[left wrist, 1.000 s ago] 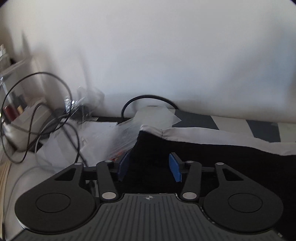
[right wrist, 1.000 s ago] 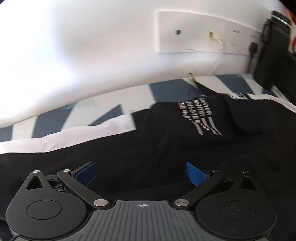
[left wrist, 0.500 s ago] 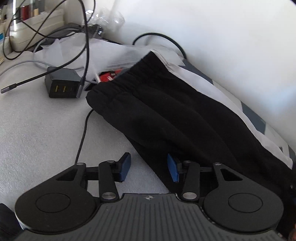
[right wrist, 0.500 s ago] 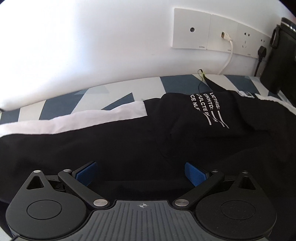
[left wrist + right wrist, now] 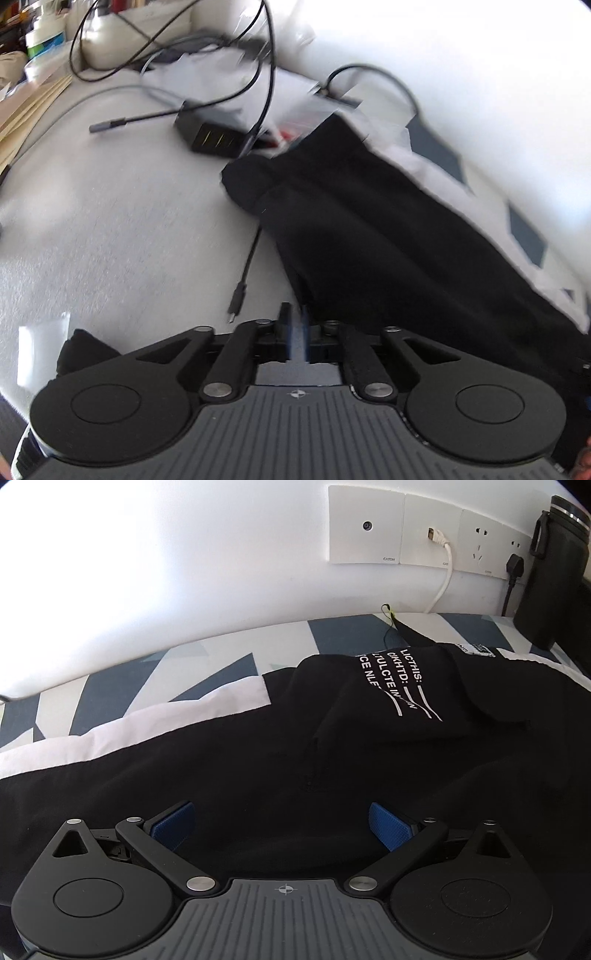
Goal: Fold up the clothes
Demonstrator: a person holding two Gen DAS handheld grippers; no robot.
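Note:
A black garment (image 5: 369, 236) lies stretched out on the pale surface (image 5: 110, 221), its narrow end near the cables. My left gripper (image 5: 295, 325) sits at the garment's near edge. Its jaws are closing and the blurred blue pads almost meet, with the cloth's edge running in between them. In the right wrist view the same black garment (image 5: 258, 775) shows white lettering (image 5: 399, 679) on a folded part. My right gripper (image 5: 282, 827) hovers just over the black cloth, wide open, with nothing pinched between its blue pads (image 5: 389, 830).
A black charger block (image 5: 214, 138), tangled cables (image 5: 258, 74) and a loose plug end (image 5: 236, 299) lie left of the garment. A blue-and-white patterned sheet (image 5: 184, 672) lies along the wall. Wall sockets (image 5: 406, 528) and a black bottle (image 5: 554, 572) are at the back right.
The left wrist view swung from the wall down onto the garment's narrow end, and its jaws narrowed from wide apart to nearly together. The right gripper stayed open over the cloth.

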